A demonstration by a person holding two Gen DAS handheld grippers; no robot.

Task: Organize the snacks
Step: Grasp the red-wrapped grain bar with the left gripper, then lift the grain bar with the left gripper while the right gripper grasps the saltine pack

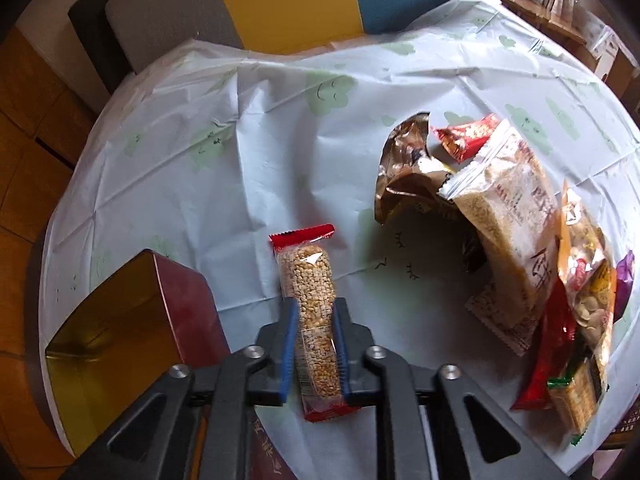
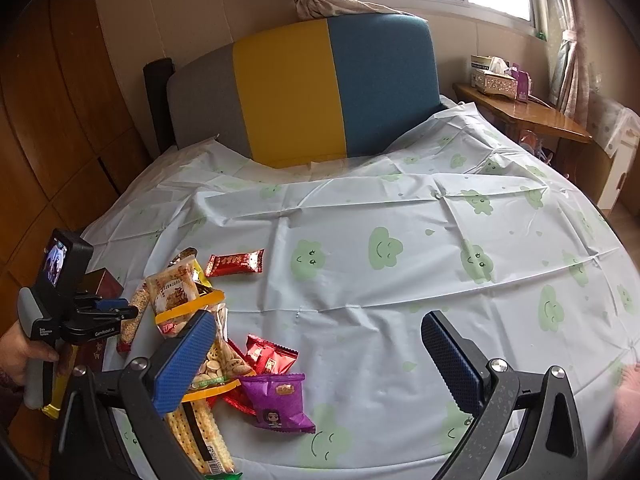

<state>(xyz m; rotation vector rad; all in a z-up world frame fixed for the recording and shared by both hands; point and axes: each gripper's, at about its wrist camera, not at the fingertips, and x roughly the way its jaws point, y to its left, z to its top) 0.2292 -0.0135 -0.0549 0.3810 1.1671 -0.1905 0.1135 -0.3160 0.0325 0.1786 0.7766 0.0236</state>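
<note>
Two grippers: left [image 1: 314, 316] jaws pinch grain bar [image 1: 310, 300] beside tin [image 1: 132, 320]; right [image 2: 320, 364] jaws spread.

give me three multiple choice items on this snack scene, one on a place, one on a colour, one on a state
1. Where is the open tin box relative to the left gripper?
A. to its left
B. to its right
C. under the snack pile

2. What colour is the small packet nearest the right wrist camera?
A. green
B. purple
C. white

3. How is the right gripper?
A. shut on a packet
B. open, holding nothing
C. shut on the tablecloth

Answers:
1 A: the tin sits at lower left in the left wrist view.
2 B: its wrapper is purple.
3 B: the blue pads stand wide apart; the left gripper pinches the grain bar.
</note>
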